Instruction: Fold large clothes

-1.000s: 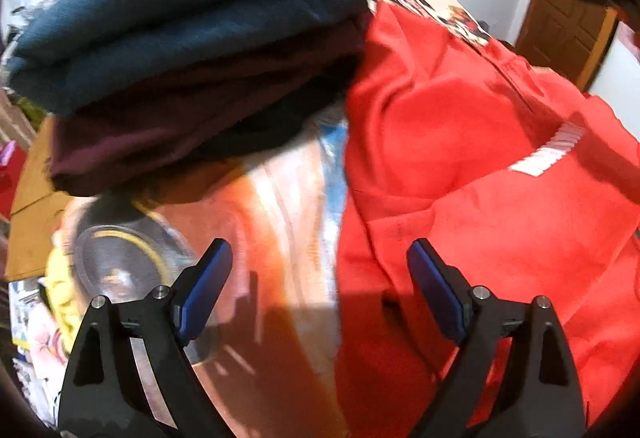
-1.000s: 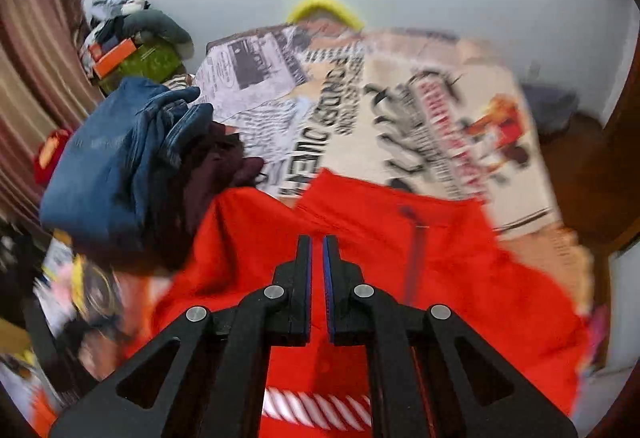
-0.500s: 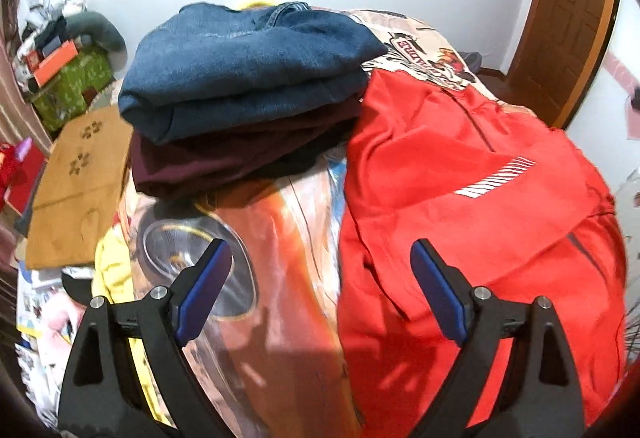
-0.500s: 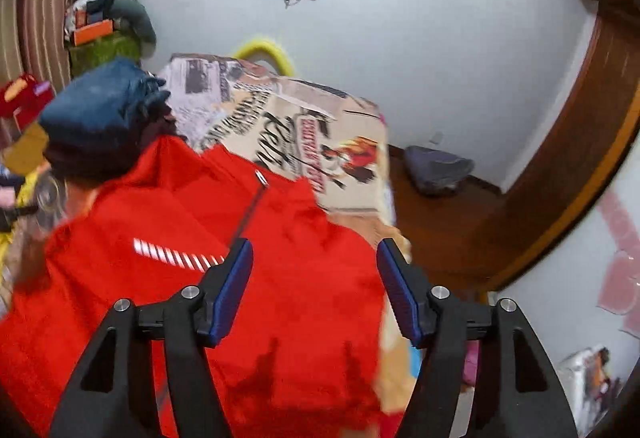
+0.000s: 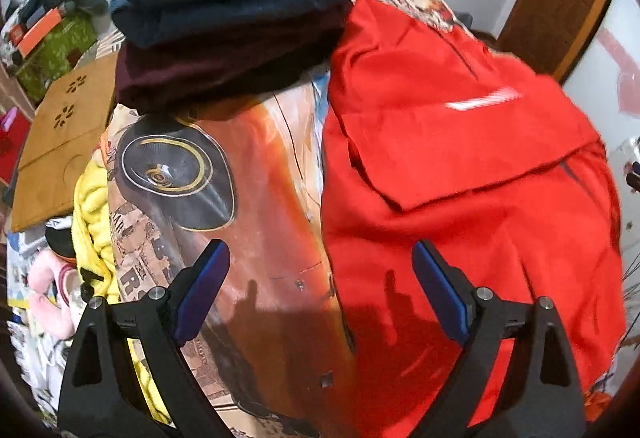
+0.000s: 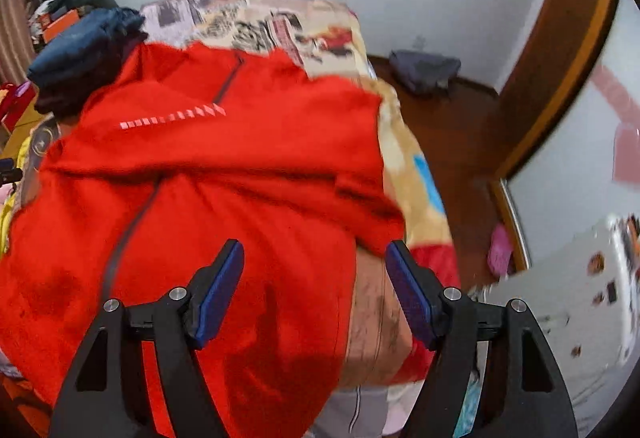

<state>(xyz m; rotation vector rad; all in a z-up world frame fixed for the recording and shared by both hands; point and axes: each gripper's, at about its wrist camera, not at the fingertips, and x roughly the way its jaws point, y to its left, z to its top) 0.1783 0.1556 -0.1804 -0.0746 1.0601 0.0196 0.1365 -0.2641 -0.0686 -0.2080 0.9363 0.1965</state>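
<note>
From the left wrist camera, the left claw (image 5: 320, 290) hangs with its blue-padded fingers (image 5: 202, 288) spread wide apart, gripping nothing. It sits above the bed (image 5: 256, 165), whose printed cover shows a racing-car wheel and orange bodywork. The red jacket (image 5: 460, 165) lies spread over the right part of the bed, with its upper part folded down as a flap across the body; a white striped mark (image 5: 484, 99) sits on that flap. The jacket's left edge runs between the two fingers of the claw. At the far left of the bed stands a stack of folded clothes (image 5: 236, 17): a dark blue piece on top, a maroon one beneath it. The stack's right edge touches the jacket. A yellow cloth (image 5: 94, 205) hangs at the bed's left side, and a brown board (image 5: 60, 141) lies beyond it.

From the right wrist camera, the right claw (image 6: 316, 294) is likewise wide apart and empty, over the near right edge of the red jacket (image 6: 208, 197). A dark zip line runs down the jacket's front. The striped mark (image 6: 172, 115) shows on the folded-over part. The bed cover (image 6: 280, 25) is bare beyond the jacket and along its right side. The folded stack (image 6: 84, 57) sits at far left, against the jacket. A grey bundle (image 6: 424, 65) lies on the wooden floor (image 6: 460, 125) near the wall.
</note>
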